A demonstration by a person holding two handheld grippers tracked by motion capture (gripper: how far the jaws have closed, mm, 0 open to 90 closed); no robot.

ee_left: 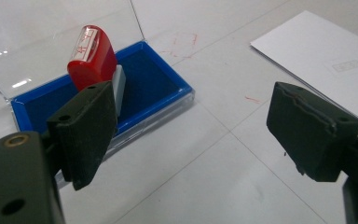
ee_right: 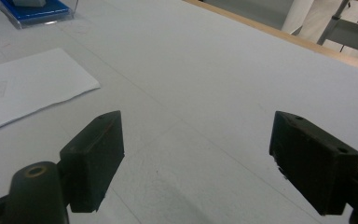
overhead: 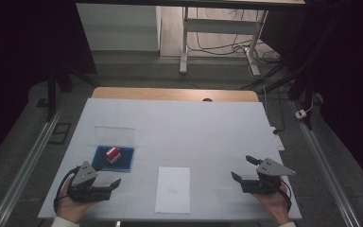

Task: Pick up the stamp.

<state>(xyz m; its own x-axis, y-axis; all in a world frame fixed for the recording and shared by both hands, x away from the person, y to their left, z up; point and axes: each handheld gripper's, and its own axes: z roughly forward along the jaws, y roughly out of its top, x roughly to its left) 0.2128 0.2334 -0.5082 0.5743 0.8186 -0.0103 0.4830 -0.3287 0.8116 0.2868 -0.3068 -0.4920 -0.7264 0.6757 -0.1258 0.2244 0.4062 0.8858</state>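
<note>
Two tools rest near the front edge of the white bench (overhead: 194,123), both with jaws spread and nothing between them. The left tool (overhead: 105,185) lies just in front of the blue ink pad (overhead: 123,161), on which the red stamp (ee_left: 92,56) stands tilted. The sheet of paper (overhead: 172,189) lies between it and the right tool (overhead: 244,169).

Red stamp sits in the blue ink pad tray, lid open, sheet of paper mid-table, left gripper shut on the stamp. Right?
Not quite. The left gripper is open and holds nothing: in the left gripper view its jaws stand wide apart, short of the red stamp. The rest holds: the stamp sits in the blue ink pad tray, lid open, with the sheet of paper mid-table.
</note>
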